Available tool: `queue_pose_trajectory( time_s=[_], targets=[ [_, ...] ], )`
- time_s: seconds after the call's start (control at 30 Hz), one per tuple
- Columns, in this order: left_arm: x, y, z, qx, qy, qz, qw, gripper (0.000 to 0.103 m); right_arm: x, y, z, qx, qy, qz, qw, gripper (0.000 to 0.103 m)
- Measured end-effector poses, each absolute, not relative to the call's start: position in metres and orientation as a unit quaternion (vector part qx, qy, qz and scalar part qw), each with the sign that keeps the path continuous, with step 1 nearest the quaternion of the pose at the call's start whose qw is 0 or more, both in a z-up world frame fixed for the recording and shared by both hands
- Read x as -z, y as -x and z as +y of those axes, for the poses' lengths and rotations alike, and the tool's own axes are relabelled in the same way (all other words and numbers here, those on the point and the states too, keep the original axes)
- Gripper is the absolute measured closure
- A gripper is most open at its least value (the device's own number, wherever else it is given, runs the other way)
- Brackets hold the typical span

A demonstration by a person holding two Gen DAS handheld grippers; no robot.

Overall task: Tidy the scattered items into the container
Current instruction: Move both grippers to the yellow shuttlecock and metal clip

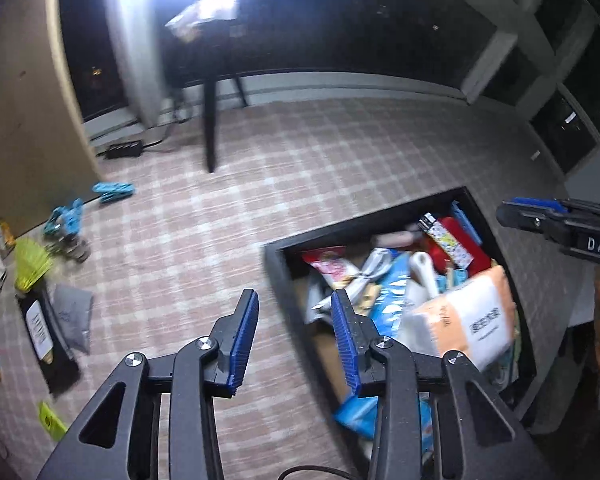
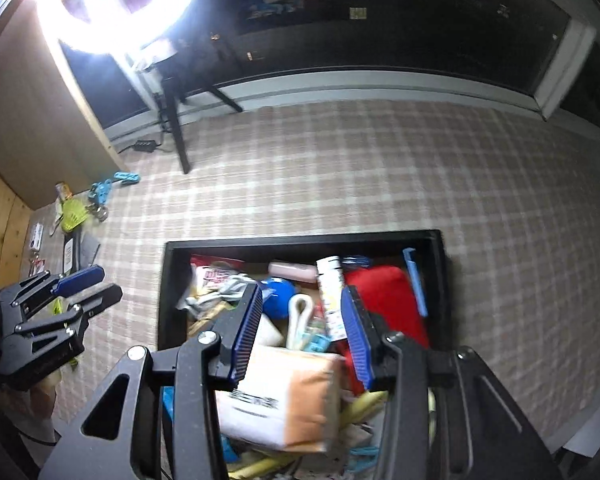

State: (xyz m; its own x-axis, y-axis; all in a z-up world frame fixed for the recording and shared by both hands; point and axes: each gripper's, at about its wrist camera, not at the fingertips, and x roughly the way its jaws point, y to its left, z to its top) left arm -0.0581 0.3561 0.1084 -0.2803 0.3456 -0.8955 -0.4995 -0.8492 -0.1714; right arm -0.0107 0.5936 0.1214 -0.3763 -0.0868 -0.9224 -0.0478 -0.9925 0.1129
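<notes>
- We take the black rectangular container (image 2: 300,240) on the plaid-clothed desk (image 2: 340,168) as our landmark; it is crowded with items, among them an orange-and-white soft tissue pack (image 2: 292,396), a red pouch (image 2: 384,300), a blue ball (image 2: 278,294) and a tall white printed tube (image 2: 330,292).
- Our right tool (image 2: 300,336) hangs over the container, above the tissue pack, its blue-padded fingers (image 2: 248,332) spread wide with nothing between them.
- Our left tool (image 1: 296,340) sits at the container's left rim, also spread wide and holding nothing (one finger over the cloth, the other over the container's edge).
- Well to the left of the container, scattered items lie on the cloth: turquoise plastic clips (image 1: 112,192), a yellow-green ribbed fan-like piece (image 1: 32,264), a grey fabric pouch (image 1: 74,316), a black flat labelled box (image 1: 46,336).
- Beyond the container, a black stand leg (image 1: 210,128) rests on the desk.
</notes>
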Motion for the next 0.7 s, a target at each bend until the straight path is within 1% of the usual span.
queue_pose_trajectory(
  time_s=[0.33,0.5,0.6,0.7],
  targets=[
    [-0.097,0.098,0.256,-0.821,0.54,0.051,0.177,0.068,-0.121,0.036,0.51,0.828,-0.556,-0.021,0.076,0.063],
    [-0.088,0.12,0.198,-0.828,0.543,0.044,0.132,0.068,-0.121,0.055,0.45,0.827,-0.55,0.015,0.115,0.063],
    [-0.082,0.13,0.174,-0.829,0.545,0.04,0.118,0.068,-0.119,0.068,0.421,0.827,-0.546,0.034,0.128,0.063],
    [-0.075,0.142,0.154,-0.829,0.545,0.055,0.114,0.066,-0.112,0.084,0.392,0.82,-0.551,0.036,0.148,0.063]
  ],
)
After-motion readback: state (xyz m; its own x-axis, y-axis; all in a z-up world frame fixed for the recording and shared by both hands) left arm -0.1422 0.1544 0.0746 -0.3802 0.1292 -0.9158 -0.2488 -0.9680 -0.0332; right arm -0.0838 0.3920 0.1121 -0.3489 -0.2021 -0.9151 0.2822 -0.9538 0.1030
